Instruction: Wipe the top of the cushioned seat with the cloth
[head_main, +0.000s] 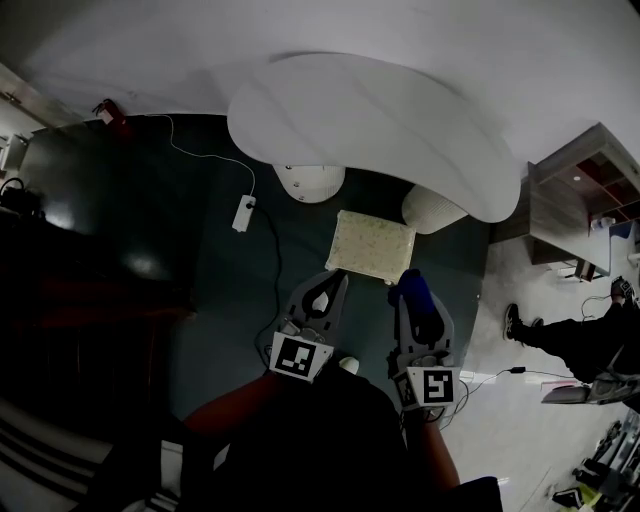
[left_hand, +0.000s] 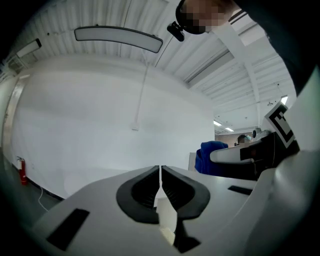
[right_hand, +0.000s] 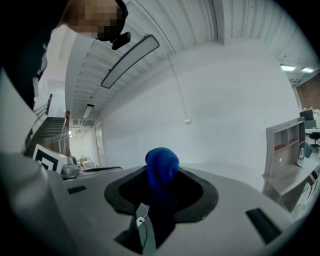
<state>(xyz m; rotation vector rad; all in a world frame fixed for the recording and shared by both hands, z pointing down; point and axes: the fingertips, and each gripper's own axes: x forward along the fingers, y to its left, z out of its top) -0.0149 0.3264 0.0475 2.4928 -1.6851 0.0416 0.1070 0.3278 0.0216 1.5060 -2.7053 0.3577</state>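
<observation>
The one cushioned seat (head_main: 372, 245), a pale square, lies on dark floor (head_main: 225, 300) with its far edge just short of the white table (head_main: 380, 125) rim, and its top is bare. The one blue cloth (head_main: 416, 296) hangs just off its near right corner, pinched in the right gripper (right_hand: 160, 187). The left gripper (left_hand: 160, 182) has its jaws pressed together on nothing just off the near left corner. Two white rounded bases (head_main: 310, 182) flank the far edge, while open floor lies to the left, crossed by one power strip (head_main: 243, 213) and its cord.
</observation>
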